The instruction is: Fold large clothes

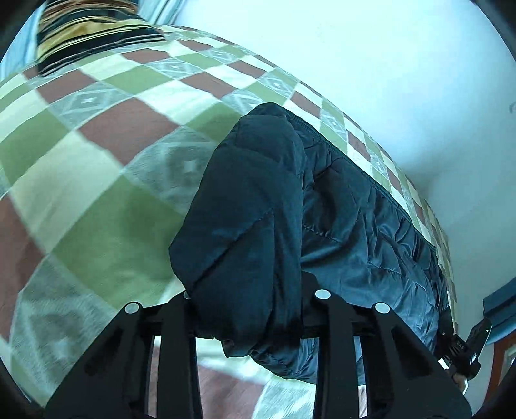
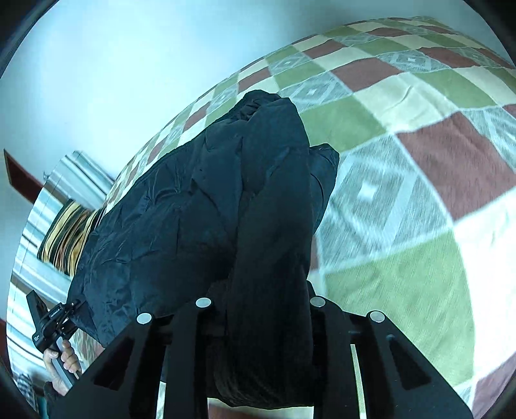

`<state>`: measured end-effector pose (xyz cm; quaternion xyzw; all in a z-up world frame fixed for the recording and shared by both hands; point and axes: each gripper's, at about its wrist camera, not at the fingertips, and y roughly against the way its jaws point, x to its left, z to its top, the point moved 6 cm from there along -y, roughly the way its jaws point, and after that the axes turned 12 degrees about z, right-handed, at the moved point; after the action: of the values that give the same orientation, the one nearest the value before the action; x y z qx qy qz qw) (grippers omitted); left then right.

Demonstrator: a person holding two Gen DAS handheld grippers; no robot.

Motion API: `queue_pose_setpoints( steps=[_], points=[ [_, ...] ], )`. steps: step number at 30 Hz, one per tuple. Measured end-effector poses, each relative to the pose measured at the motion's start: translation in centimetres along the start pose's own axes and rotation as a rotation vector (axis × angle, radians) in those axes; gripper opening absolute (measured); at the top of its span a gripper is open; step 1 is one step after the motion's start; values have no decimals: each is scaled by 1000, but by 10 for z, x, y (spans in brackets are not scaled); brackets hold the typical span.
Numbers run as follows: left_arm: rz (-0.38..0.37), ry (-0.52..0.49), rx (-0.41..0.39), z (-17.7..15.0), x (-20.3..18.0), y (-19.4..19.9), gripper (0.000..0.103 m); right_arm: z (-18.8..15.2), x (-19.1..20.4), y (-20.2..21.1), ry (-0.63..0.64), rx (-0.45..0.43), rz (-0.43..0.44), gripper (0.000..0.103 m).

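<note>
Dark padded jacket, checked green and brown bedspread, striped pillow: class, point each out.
Dark padded jacket (image 1: 258, 199), left wrist view, quilted sleeve.
Checked green and brown bedspread (image 2: 403, 167), right wrist view, bare square.
Striped pillow (image 1: 87, 29), left wrist view, top.

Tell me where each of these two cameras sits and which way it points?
Left wrist: on the left hand-held gripper, looking down along its fingers at the dark jacket it clamps; the other gripper shows far right.
Right wrist: on the right hand-held gripper, clamping the jacket; a hand shows.
Shared: jacket, checked bedspread.
</note>
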<state>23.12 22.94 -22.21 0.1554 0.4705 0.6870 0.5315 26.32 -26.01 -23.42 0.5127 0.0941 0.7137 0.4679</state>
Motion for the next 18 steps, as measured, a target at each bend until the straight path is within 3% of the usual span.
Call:
queue_pose_setpoints(
  steps=[7,11,15,18],
  points=[
    [-15,23,21,-9,27,2,35,-16,6,-2,9,6,-8,24],
    [9,28,8,-8,32,-1,53,-14,7,-2,13,7,-22,27],
    [26,23,6,-9,40,3,78,-14,7,5,12,-1,-52,38],
    [35,8,8,-10,49,7,84,-11,8,17,21,-24,-92,46]
  ],
)
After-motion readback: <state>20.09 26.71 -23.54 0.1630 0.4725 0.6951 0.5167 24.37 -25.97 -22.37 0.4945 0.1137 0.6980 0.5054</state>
